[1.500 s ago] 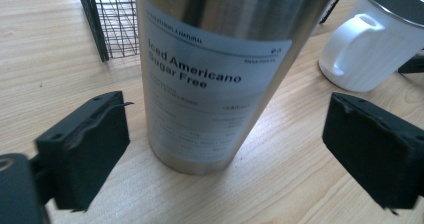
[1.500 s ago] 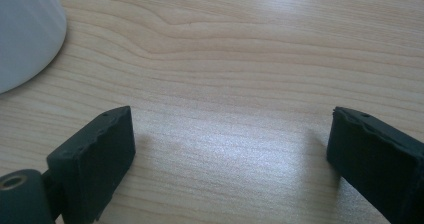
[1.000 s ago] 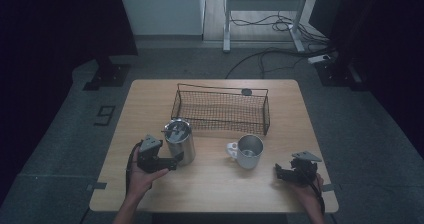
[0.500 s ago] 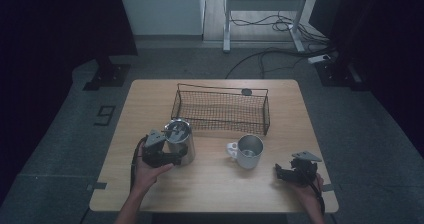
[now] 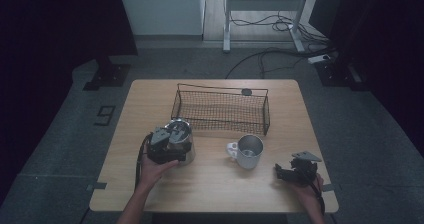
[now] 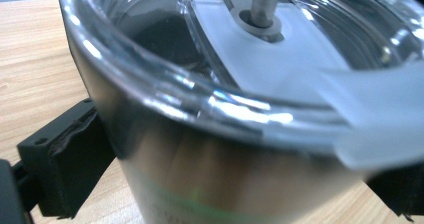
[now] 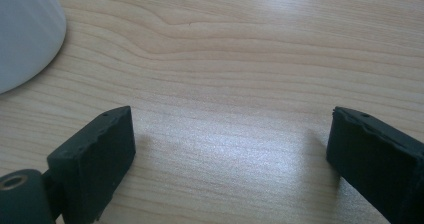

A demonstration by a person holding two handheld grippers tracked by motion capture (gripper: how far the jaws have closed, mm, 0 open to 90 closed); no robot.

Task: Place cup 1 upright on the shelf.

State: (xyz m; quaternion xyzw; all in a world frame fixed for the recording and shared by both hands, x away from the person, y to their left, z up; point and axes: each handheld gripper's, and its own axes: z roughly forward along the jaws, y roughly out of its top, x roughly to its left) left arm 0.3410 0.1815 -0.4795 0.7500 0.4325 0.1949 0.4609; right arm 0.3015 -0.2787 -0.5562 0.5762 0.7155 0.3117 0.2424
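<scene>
Now my left hand-held gripper (image 5: 176, 145) had slid in from the left over the last second until its jaws, just opening wider, straddled the steel tumbler (image 5: 181, 139); in the left gripper view the tumbler's body (image 6: 210, 174) sat between them, and whether the pads pressed it I couldn't tell. The tumbler stood upright on the tabletop (image 5: 210, 184), just in front of the wire basket (image 5: 220, 110), clear lid (image 6: 280, 54) on. My right hand-held gripper (image 5: 286, 172) lay open and idle near the mug (image 5: 247, 151). Next job looked like closing on the tumbler.
</scene>
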